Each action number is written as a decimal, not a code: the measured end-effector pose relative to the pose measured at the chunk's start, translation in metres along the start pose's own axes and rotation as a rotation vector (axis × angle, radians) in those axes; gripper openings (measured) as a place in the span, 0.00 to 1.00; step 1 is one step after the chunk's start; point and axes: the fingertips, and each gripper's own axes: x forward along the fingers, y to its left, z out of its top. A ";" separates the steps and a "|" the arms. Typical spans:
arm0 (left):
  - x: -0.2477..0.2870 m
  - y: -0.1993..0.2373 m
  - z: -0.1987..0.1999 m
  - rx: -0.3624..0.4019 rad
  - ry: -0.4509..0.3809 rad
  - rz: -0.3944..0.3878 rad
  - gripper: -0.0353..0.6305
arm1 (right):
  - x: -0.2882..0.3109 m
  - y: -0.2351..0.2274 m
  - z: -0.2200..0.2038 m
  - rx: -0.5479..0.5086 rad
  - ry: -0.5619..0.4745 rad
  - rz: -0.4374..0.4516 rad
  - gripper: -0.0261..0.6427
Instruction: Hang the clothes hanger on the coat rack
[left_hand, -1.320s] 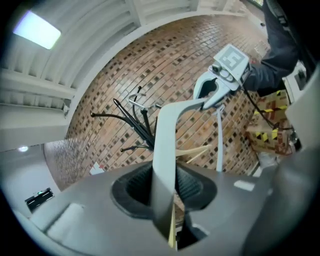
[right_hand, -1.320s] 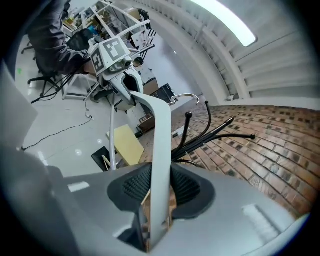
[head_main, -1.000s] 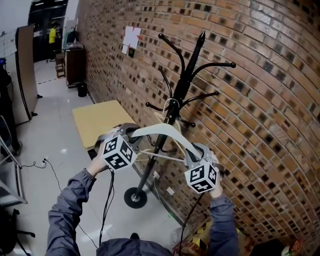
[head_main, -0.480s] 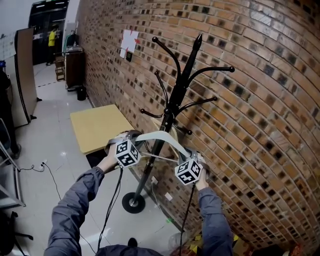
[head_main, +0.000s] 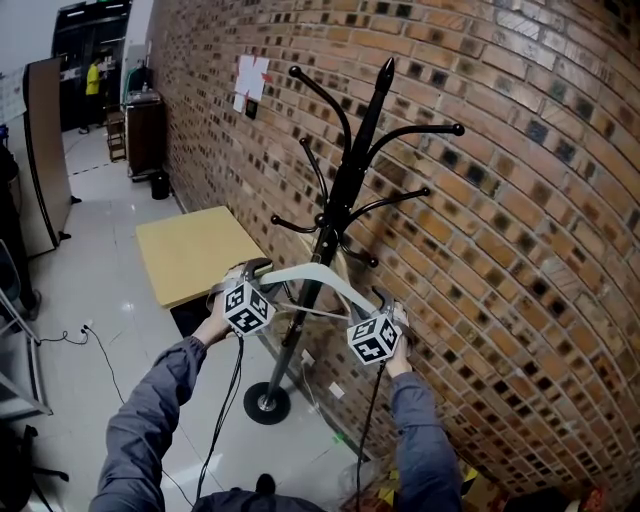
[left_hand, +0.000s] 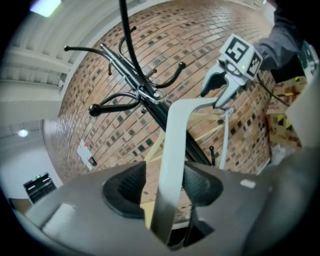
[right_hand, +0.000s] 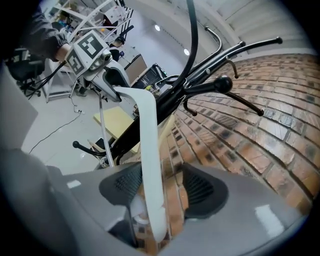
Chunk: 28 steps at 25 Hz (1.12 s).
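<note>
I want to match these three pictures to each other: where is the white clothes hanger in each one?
Head view: the hanger arches across the lower middle, crossing the rack's pole.
Left gripper view: the hanger rises from bottom centre, then bends right.
Right gripper view: the hanger rises from bottom centre, then bends left.
Shared landmark: the black coat rack against the brick wall.

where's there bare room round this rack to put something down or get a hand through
Free: the yellow tabletop left of the coat rack, and the grey floor left of that. Crowded: around the pole, where the hanger and hooks cluster close to the brick wall.
</note>
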 end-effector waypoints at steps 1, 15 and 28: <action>-0.003 0.002 0.001 -0.013 -0.005 -0.004 0.39 | -0.002 0.000 0.002 -0.004 -0.009 -0.002 0.43; -0.161 -0.047 0.020 -0.189 -0.189 0.086 0.39 | -0.146 0.059 0.029 0.087 -0.223 -0.029 0.42; -0.248 -0.202 -0.041 -0.465 -0.031 -0.140 0.36 | -0.242 0.171 0.003 0.231 -0.245 0.129 0.42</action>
